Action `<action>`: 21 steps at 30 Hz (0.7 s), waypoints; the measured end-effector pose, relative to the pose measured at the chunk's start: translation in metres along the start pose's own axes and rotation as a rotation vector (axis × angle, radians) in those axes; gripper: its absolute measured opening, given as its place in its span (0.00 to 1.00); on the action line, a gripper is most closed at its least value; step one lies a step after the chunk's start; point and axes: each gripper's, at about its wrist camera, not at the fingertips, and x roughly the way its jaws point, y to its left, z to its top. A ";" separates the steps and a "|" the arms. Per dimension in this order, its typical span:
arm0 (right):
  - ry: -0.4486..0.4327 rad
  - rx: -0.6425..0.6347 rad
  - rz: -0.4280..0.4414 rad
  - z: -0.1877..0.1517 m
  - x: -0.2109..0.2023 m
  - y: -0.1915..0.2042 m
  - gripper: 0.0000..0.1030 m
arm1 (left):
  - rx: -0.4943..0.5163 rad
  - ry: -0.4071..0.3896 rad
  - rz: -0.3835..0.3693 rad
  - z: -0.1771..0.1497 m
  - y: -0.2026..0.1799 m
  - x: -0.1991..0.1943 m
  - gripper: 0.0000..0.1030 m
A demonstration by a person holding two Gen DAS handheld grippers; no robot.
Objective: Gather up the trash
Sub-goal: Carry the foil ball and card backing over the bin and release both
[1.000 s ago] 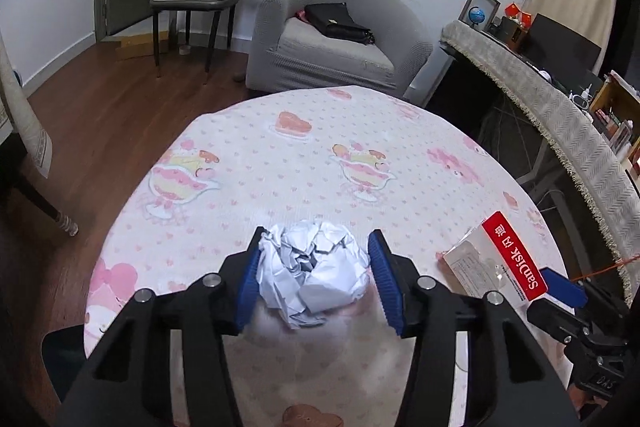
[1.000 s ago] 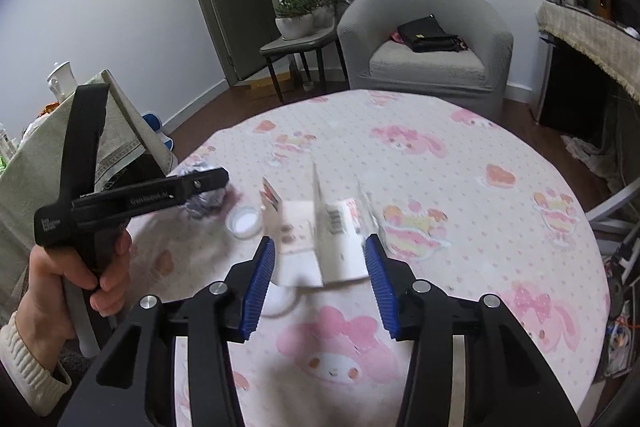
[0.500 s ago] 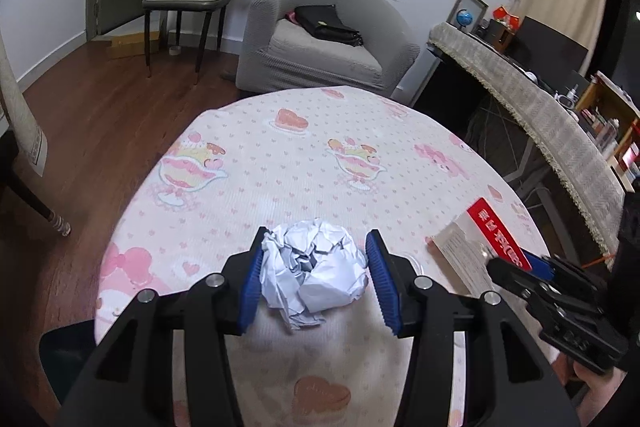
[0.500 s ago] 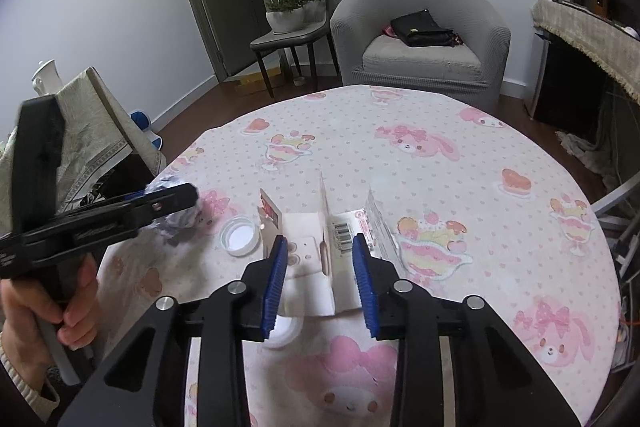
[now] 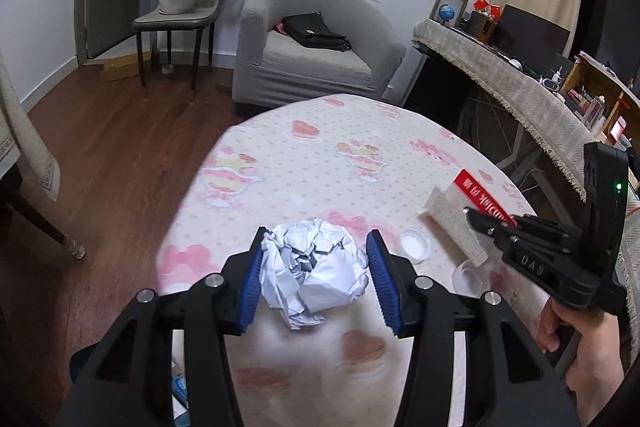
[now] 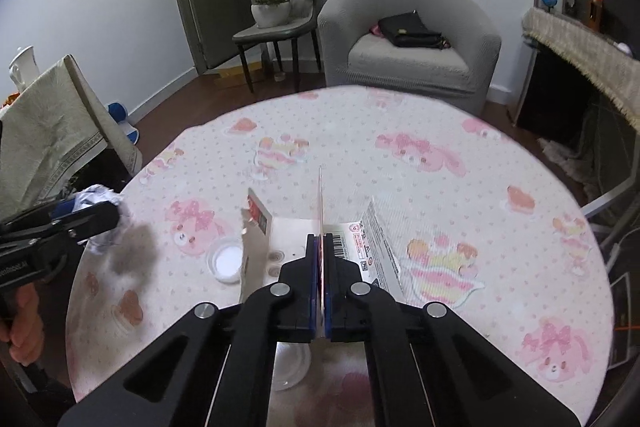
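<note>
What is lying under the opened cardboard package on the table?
Under the cardboard package only the pink tablecloth shows. A white lid lies beside it. The right gripper pinches its upright flap; anything beneath the flat panels is covered.

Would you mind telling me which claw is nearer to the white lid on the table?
Right. The right claw is shut on the packaging just beside the lid; the left claw, holding the paper ball, is farther off.
</note>
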 end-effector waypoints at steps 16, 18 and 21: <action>-0.081 -0.099 0.065 0.024 -0.029 0.084 0.02 | -0.010 -0.042 0.130 -0.010 0.055 -0.051 0.50; -0.073 -0.118 0.089 0.023 -0.027 0.101 0.02 | -0.016 -0.038 0.154 -0.013 0.064 -0.056 0.50; -0.065 -0.147 0.122 0.020 -0.024 0.125 0.02 | -0.024 -0.034 0.185 -0.019 0.078 -0.065 0.50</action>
